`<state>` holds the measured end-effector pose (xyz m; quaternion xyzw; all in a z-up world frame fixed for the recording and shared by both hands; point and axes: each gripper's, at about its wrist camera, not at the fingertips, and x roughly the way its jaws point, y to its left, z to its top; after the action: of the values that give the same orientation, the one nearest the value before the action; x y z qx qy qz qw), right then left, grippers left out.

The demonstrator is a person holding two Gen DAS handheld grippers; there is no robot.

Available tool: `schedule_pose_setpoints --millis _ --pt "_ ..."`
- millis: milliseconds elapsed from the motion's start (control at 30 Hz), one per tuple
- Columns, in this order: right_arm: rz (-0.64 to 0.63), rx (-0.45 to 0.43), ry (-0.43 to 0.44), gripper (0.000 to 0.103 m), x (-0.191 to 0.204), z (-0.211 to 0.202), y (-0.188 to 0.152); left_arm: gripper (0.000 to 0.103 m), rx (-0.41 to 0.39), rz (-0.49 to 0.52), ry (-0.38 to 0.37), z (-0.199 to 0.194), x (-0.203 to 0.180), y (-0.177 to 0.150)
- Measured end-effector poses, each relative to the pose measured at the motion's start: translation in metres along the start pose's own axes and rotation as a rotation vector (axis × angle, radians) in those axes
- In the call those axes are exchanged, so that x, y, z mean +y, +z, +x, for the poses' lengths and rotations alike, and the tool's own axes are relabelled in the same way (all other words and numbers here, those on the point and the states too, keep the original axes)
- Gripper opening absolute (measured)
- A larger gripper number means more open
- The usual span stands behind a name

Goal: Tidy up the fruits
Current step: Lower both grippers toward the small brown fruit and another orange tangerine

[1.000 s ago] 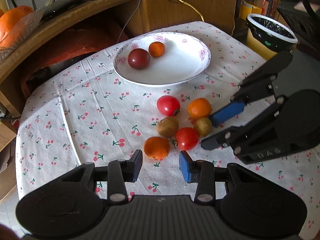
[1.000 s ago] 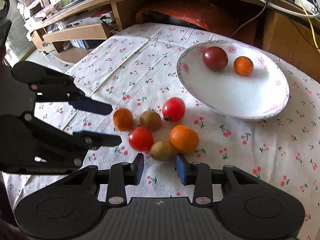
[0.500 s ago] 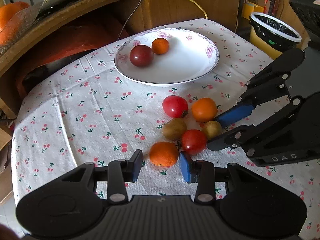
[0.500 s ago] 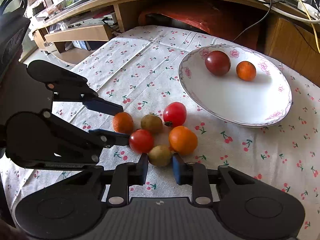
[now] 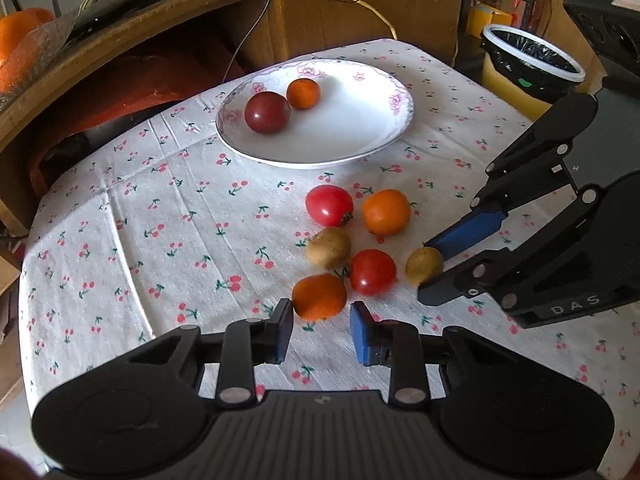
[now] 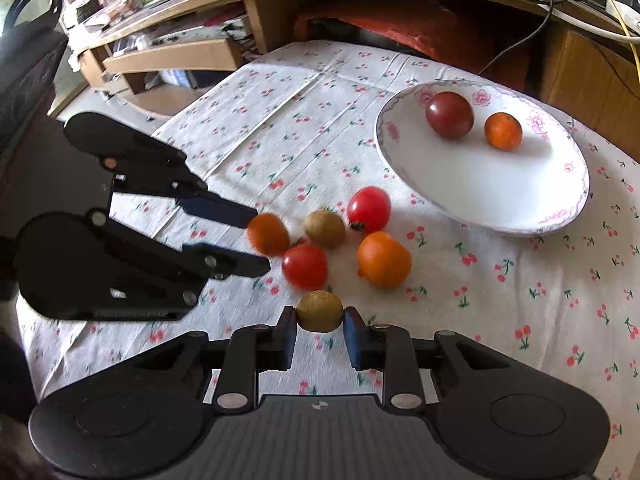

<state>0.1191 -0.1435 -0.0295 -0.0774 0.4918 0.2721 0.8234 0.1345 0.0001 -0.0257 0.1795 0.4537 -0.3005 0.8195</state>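
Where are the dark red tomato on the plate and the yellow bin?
dark red tomato (image 5: 267,112), left wrist view, middle of its skin.
yellow bin (image 5: 505,85), left wrist view, its yellow side wall.

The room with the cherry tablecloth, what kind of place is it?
Probably a lived-in home, not a lab. A cherry-print tablecloth covers the table, a flowered plate holds fruit, and a lined waste bin stands beside cluttered wooden shelves.

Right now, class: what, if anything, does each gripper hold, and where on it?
The right gripper pinches a small brown fruit across its sides. The left gripper holds nothing; an orange fruit sits just ahead.
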Motion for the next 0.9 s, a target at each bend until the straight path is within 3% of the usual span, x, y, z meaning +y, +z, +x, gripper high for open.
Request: schedule_pose_setpoints --millis 900 --pt "0.044 -0.009 0.014 0.022 -0.006 0.008 -0.002 0.040 -0.021 -0.061 0.034 0.024 0.015 0.017"
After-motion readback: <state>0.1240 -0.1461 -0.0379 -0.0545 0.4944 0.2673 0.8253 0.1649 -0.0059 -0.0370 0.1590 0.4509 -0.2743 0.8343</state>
